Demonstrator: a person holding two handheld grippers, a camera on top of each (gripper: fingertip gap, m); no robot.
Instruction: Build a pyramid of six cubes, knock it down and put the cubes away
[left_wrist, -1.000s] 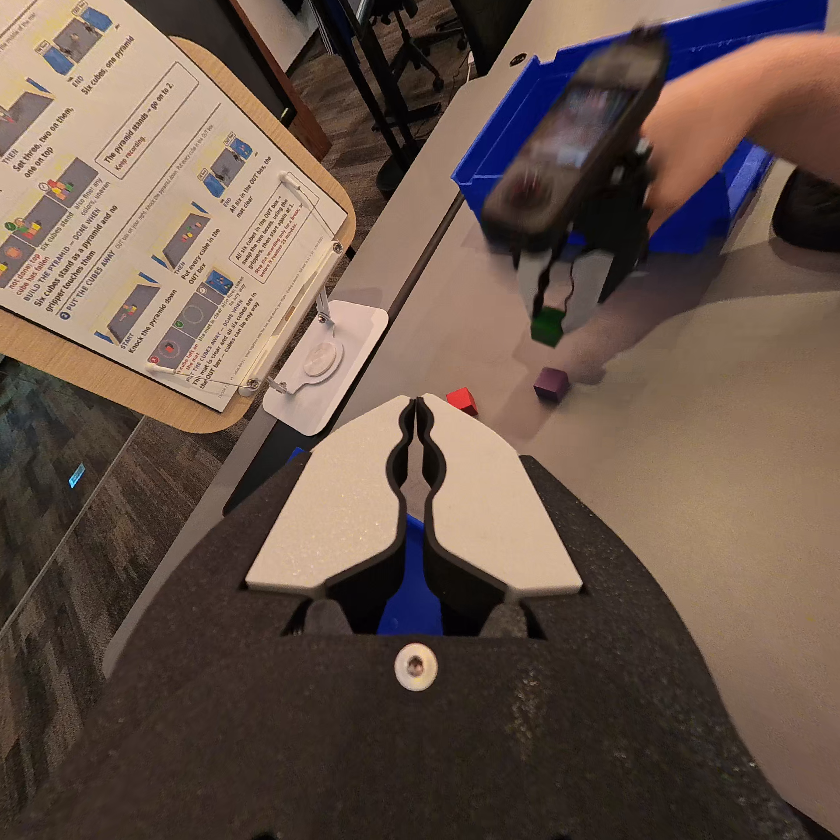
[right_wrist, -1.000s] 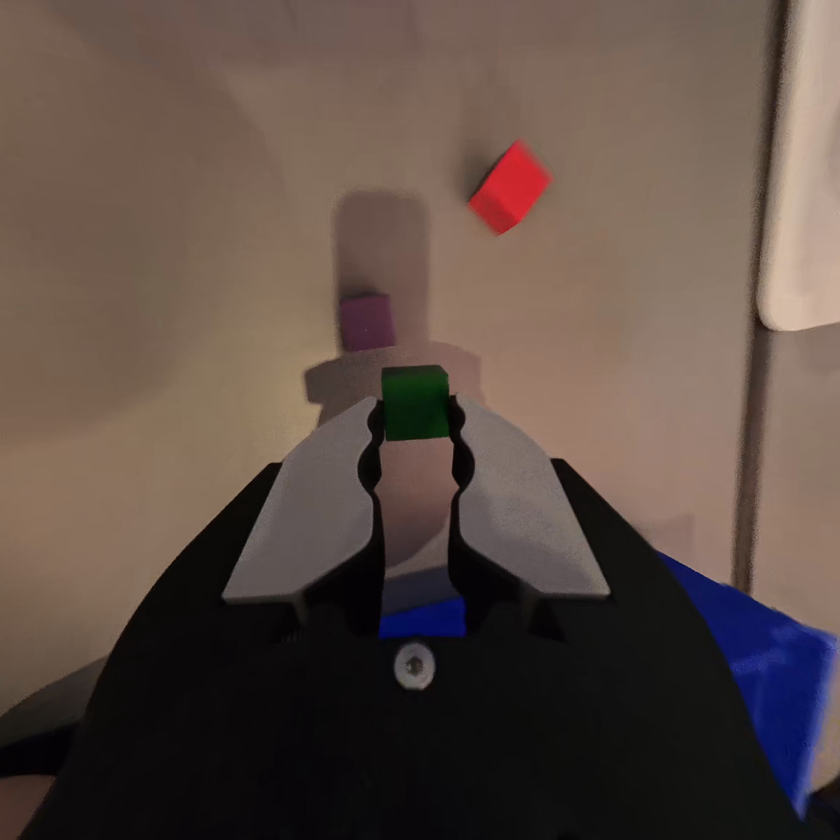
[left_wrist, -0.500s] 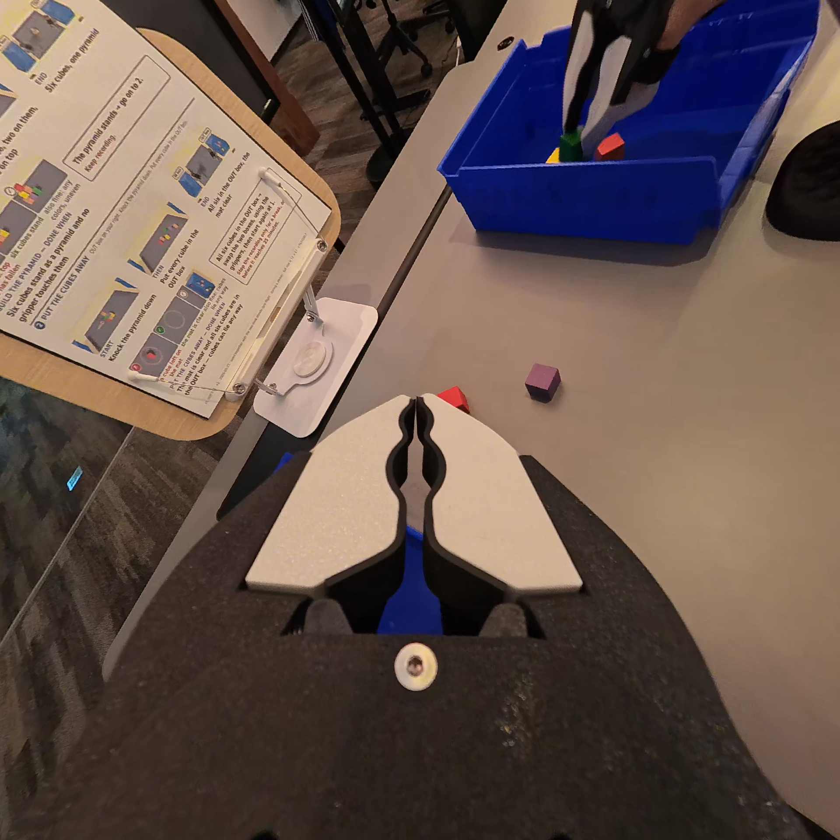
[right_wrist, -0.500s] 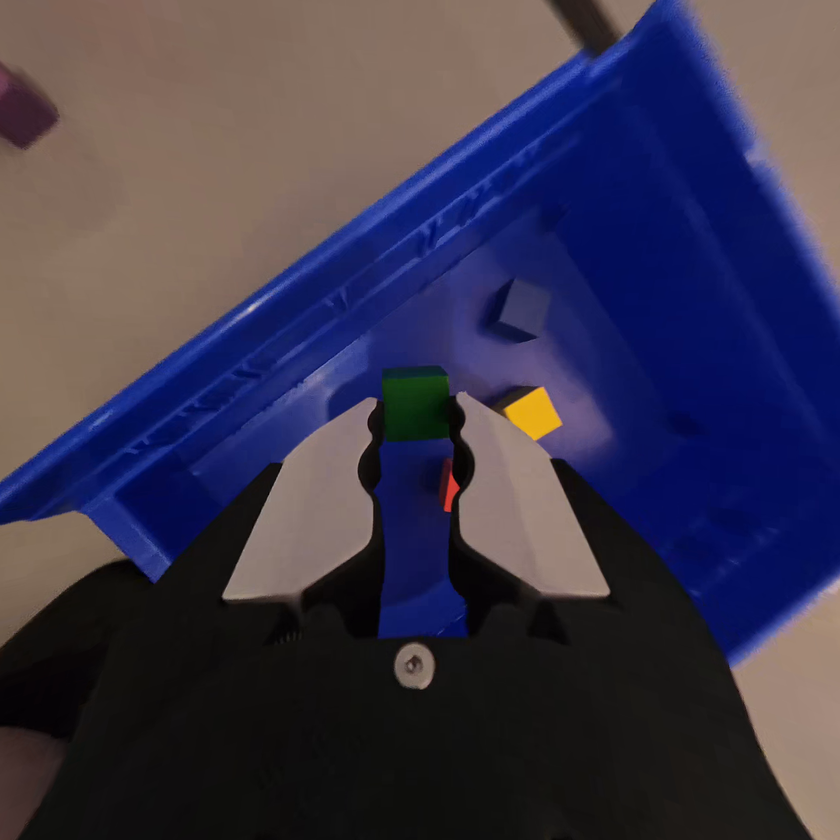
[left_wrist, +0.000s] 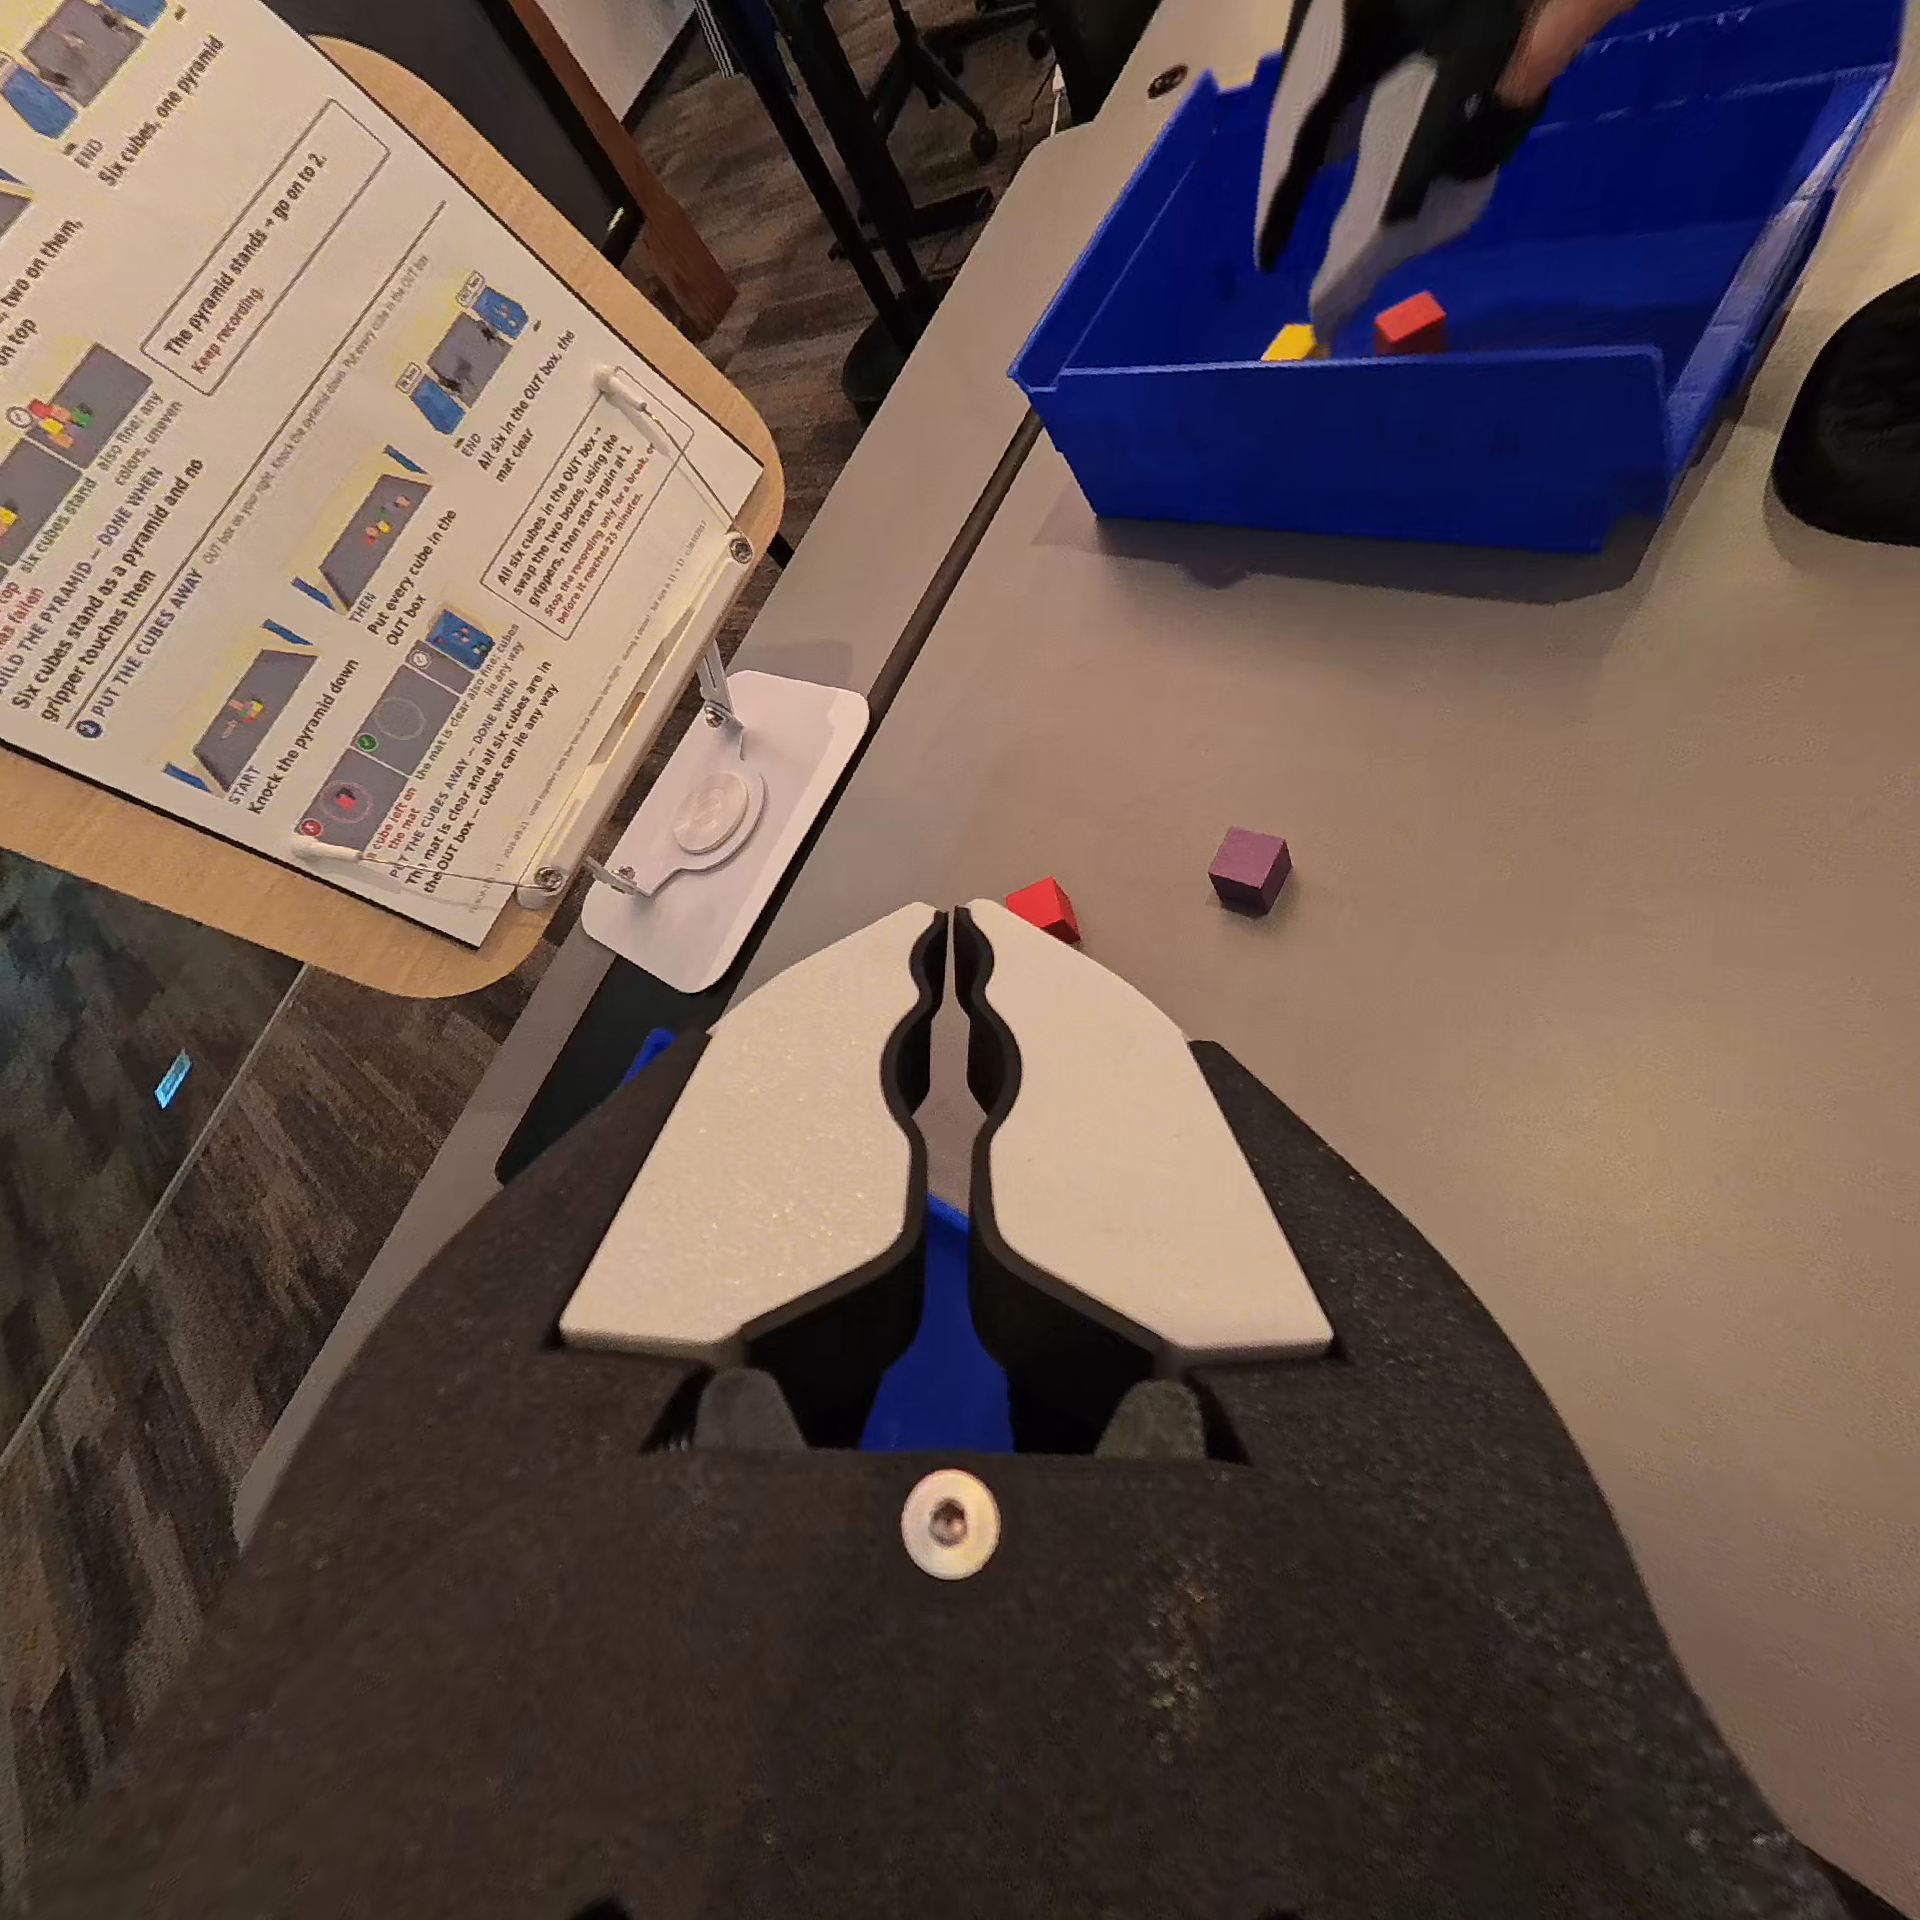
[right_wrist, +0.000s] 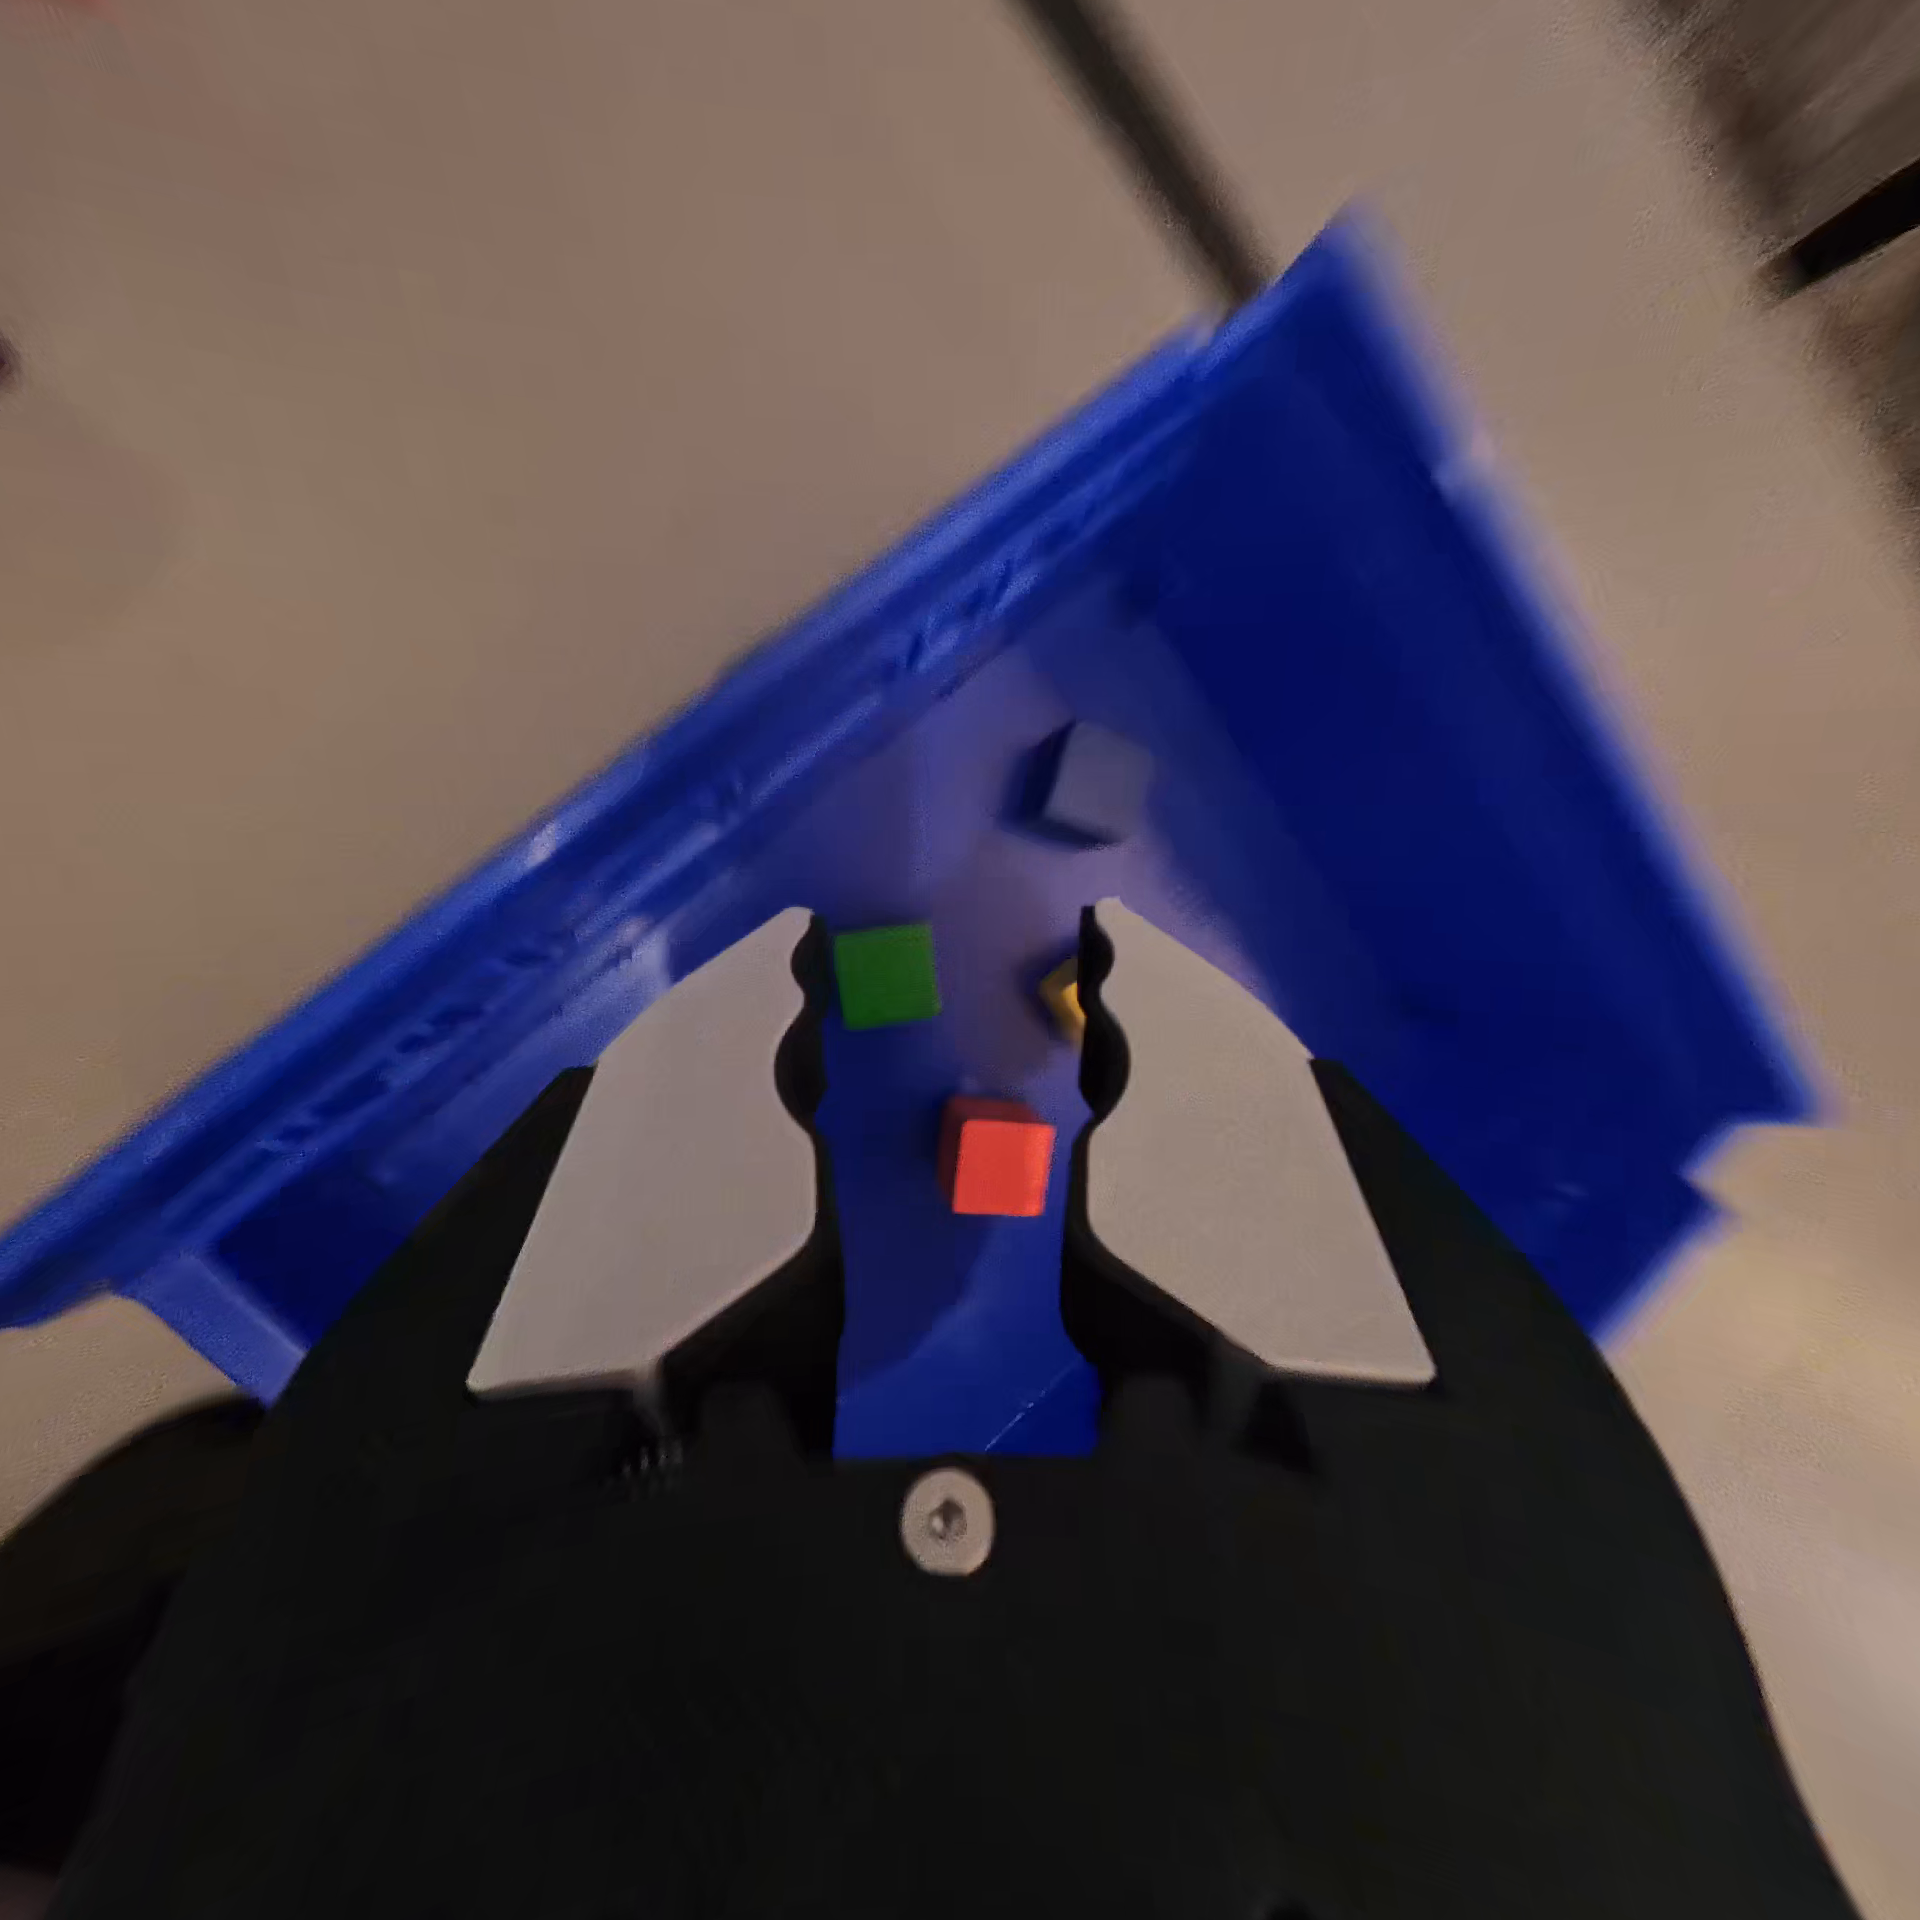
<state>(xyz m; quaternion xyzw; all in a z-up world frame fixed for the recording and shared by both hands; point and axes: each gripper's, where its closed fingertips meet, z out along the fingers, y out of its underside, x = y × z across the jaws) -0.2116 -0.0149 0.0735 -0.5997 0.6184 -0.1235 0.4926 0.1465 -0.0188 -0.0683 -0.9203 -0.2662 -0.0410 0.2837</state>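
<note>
My right gripper (right_wrist: 945, 935) is open over the blue bin (right_wrist: 727, 748). A green cube (right_wrist: 885, 975) lies loose between its fingers, next to the left finger, with a wide gap to the right one. A red cube (right_wrist: 1000, 1162), a yellow cube (right_wrist: 1062, 995) and a bluish cube (right_wrist: 1091, 784) lie in the bin. In the left wrist view the right gripper (left_wrist: 1314, 275) hangs blurred over the bin (left_wrist: 1351, 457). My left gripper (left_wrist: 951, 920) is shut and empty above the grey table (left_wrist: 1455, 1039). A red cube (left_wrist: 1044, 909) and a purple cube (left_wrist: 1250, 870) lie on the table just beyond it.
An instruction sheet on a wooden board (left_wrist: 312, 499) stands on a white stand (left_wrist: 717, 821) at the table's left edge. A dark object (left_wrist: 1860, 436) sits at the right edge beside the bin. Floor and chair legs lie beyond the table. The tips of one gripper are about 40 cm away from the tips of the other.
My right gripper carried the green cube from the table into the blue bin, then opened and let it go. The left gripper stayed shut and still.
</note>
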